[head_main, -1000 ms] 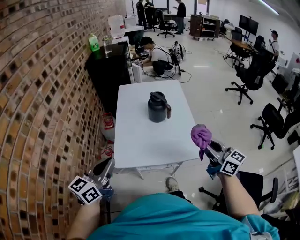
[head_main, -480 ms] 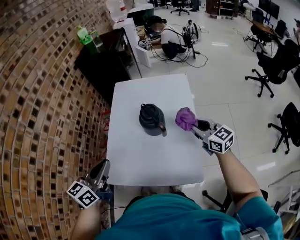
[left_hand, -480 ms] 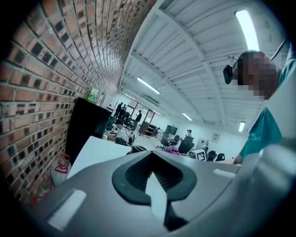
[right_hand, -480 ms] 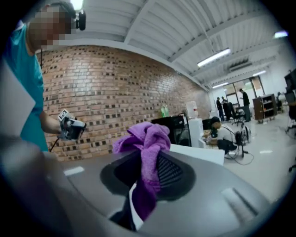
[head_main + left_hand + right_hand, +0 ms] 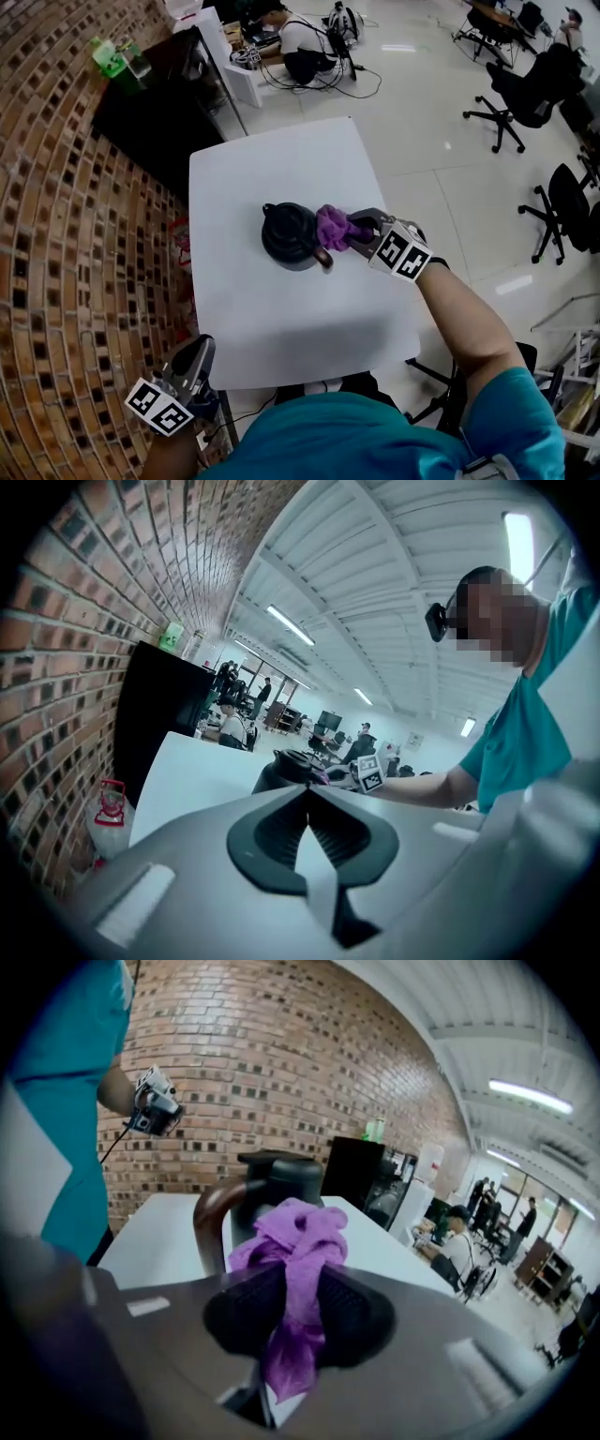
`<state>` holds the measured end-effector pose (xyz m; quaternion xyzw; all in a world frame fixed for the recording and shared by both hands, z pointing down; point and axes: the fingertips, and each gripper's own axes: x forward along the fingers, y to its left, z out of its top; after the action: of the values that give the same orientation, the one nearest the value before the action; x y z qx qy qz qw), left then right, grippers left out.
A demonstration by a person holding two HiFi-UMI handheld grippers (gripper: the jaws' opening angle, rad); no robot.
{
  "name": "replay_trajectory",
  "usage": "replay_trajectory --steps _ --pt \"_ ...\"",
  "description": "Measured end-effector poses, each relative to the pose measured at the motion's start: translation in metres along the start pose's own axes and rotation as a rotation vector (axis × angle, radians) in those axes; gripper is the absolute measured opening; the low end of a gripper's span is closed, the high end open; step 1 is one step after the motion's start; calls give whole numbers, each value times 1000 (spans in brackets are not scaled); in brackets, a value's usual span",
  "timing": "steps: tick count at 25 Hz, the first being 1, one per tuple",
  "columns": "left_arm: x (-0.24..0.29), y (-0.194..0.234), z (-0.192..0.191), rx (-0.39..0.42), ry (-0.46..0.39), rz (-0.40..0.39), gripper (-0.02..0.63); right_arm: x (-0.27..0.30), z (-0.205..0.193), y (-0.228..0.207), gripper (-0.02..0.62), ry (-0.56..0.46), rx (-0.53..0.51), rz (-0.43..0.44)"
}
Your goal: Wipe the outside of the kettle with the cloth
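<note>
A dark grey kettle (image 5: 288, 236) with a brown handle (image 5: 323, 258) stands upright near the middle of the white table (image 5: 281, 323). My right gripper (image 5: 354, 232) is shut on a purple cloth (image 5: 333, 226), and the cloth presses against the kettle's right side by the handle. The right gripper view shows the cloth (image 5: 295, 1241) bunched between the jaws with the kettle (image 5: 272, 1190) just behind it. Low at the table's near left corner, away from the kettle, my left gripper (image 5: 194, 361) has its jaws shut (image 5: 307, 803) with nothing between them.
A curved brick wall (image 5: 56, 234) runs along the left. A black cabinet (image 5: 159, 103) with a green bottle (image 5: 108, 56) stands beyond the table, and a person sits on the floor (image 5: 300, 42) behind it. Office chairs (image 5: 520, 98) stand at the right.
My right gripper has carried the purple cloth leftwards from beside the kettle until it touches the kettle's side. The head view has tipped down. The left gripper stays low.
</note>
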<state>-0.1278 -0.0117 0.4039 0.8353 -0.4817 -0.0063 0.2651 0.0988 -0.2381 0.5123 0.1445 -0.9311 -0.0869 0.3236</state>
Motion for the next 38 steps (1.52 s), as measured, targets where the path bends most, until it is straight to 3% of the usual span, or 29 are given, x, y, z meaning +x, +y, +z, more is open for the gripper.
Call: replay_trajectory --steps 6,15,21,26,31,35,38 --pt "-2 25 -8 -66 16 6 3 28 -12 -4 78 109 -83 27" --pt "2 29 -18 -71 42 7 3 73 -51 21 78 182 -78 86" --pt "1 31 -28 -77 65 12 3 87 -76 34 78 253 -132 121" --pt "1 37 -22 -78 50 21 3 68 -62 14 78 216 -132 100" --pt "-3 42 -15 -79 32 31 3 41 -8 -34 78 138 -223 33" --pt "-3 46 -13 -84 23 35 3 54 4 -37 78 176 -359 68" --pt "-7 50 -11 -85 18 36 3 70 -8 -28 78 211 -368 113"
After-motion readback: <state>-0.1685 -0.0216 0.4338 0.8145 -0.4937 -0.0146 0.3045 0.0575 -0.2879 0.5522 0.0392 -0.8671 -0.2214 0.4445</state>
